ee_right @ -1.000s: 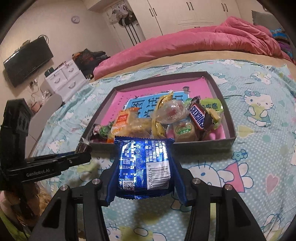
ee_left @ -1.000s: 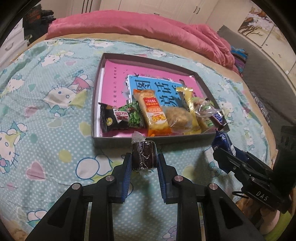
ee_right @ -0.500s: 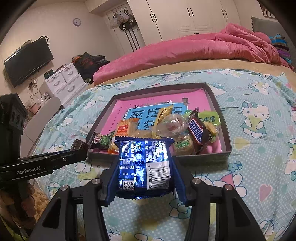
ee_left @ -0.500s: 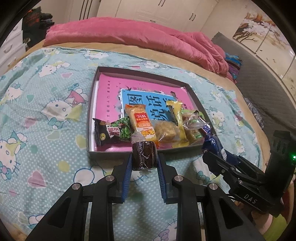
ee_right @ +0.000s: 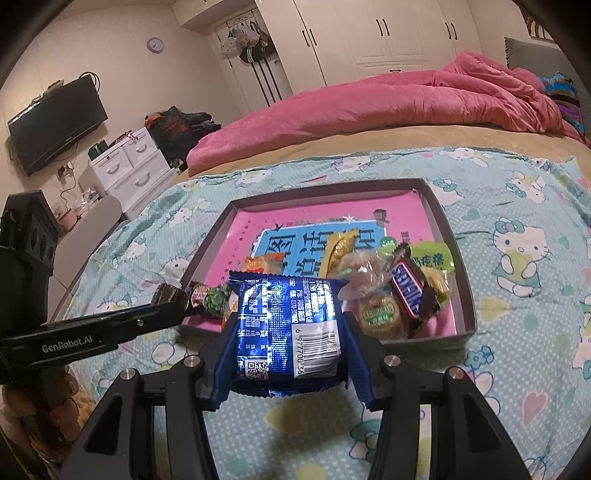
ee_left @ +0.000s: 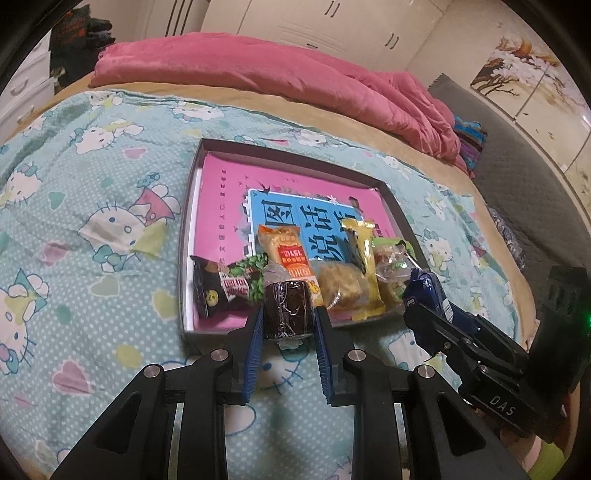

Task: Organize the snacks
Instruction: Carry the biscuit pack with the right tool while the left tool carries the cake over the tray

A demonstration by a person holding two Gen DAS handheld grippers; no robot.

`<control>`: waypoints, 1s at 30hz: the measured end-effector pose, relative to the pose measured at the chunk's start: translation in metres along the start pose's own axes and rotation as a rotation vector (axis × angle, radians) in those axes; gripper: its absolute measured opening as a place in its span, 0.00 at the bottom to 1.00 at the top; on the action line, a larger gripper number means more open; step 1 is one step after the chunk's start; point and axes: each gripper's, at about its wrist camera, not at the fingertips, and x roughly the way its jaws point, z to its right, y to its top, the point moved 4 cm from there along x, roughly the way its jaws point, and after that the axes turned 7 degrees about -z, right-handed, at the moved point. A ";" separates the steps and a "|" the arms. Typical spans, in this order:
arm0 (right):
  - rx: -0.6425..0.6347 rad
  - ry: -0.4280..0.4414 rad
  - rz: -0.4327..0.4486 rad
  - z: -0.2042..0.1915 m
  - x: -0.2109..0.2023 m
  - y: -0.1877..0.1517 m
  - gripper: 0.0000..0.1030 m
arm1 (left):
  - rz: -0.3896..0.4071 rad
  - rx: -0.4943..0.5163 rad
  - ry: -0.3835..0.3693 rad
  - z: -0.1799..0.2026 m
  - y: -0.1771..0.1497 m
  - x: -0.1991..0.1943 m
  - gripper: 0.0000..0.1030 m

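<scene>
- A bed is covered by a turquoise cartoon-cat sheet (ee_left: 92, 229), with a pink quilt (ee_left: 295, 85) heaped along its far side; white wardrobes (ee_right: 388, 33) are seen behind, and a dark screen (ee_right: 55, 125) is mounted on the wall above white drawers (ee_right: 129, 166).
- A shallow grey box (ee_left: 186, 236) is laid flat on the sheet, its floor lined by a pink and blue printed sheet (ee_left: 229, 206).
- Wrapped snacks are crowded along the box's near wall: a black packet (ee_left: 207, 286), a green packet (ee_left: 251, 273), an orange packet (ee_left: 286, 251) with its long axis running away from the near wall, a clear-wrapped pastry (ee_left: 340, 284), a yellow packet (ee_left: 360, 258) and a brown chocolate bar (ee_right: 406, 291) tilted on the pile.
- The right gripper (ee_right: 290, 332) is held before the near wall of the box, its blue pads pinching a blue foil packet (ee_right: 288, 325) by the two sides; the packet's long axis is run away from the camera toward the box, barcode side up.
- The left gripper (ee_left: 288, 314) is pressed onto a small dark wrapped cake (ee_left: 288, 310), held at the box's near wall with its twisted clear end pointing toward the box.
- The near row of snacks is seen directly behind both held items, so the nearest part of the box is already occupied.
- Each gripper is visible in the other's view, side by side and apart.
</scene>
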 end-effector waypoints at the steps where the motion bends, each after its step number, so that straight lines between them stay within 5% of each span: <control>1: -0.001 0.000 -0.001 0.000 0.002 0.002 0.51 | -0.001 -0.003 0.001 -0.001 0.001 0.001 0.26; 30: -0.042 -0.065 -0.007 -0.007 0.038 0.044 0.51 | -0.025 -0.014 0.020 -0.008 0.024 0.040 0.26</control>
